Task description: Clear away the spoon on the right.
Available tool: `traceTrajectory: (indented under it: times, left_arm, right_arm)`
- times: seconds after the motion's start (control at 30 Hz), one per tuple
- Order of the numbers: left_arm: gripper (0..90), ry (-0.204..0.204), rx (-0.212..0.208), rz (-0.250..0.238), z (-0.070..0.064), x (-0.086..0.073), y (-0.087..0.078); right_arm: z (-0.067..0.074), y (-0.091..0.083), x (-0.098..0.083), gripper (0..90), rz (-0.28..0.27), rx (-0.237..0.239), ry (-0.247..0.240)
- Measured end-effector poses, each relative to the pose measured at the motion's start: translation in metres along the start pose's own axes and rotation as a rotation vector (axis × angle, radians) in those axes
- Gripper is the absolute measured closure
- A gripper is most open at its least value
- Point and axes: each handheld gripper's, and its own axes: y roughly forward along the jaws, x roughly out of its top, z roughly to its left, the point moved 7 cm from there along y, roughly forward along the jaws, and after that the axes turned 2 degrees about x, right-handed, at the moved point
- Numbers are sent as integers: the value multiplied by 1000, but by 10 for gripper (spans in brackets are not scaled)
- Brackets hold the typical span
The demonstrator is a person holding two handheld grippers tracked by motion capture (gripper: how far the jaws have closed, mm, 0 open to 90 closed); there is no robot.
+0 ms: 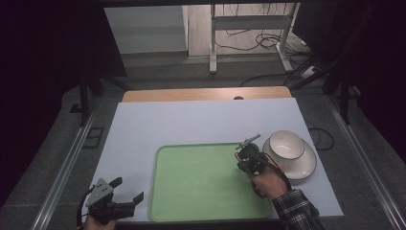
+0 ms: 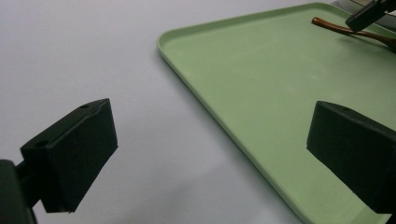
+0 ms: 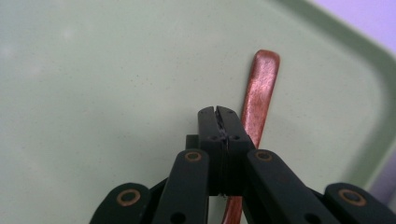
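A copper-brown utensil handle [image 3: 261, 79] lies flat on the green tray [image 1: 201, 177] near its right rim. My right gripper [image 3: 218, 112] is shut, its two jaws pressed together just over the handle, which runs beneath them and out to the right of the tips. I see nothing pinched between them. From the left gripper view, the handle [image 2: 331, 25] and the right gripper [image 2: 369, 14] sit at the tray's [image 2: 280, 70] far corner. My left gripper [image 1: 128, 190] hovers open over the white table by the tray's front left corner, nothing between its jaws [image 2: 212, 140].
A white bowl [image 1: 286, 143] stands on a white plate [image 1: 306, 167] just right of the tray. The white tabletop [image 1: 191, 120] stretches back to a wooden strip [image 1: 206, 94]. A table frame and cables lie on the floor beyond.
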Motion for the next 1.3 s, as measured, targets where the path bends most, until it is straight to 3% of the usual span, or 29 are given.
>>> traceTrajectory:
  times: [0.27, 0.93, 1.3]
  left_arm:
    - [12, 1, 0, -1, 0, 0, 0]
    - [12, 1, 1, 1, 0, 0, 0]
    - [12, 3, 1, 3, 0, 0, 1]
  right_arm:
    - [-5, 11, -4, 898, 11, -19, 17]
    - [-31, 6, -11, 898, 3, -80, 73]
    - [-37, 5, -12, 897, 0, -82, 91]
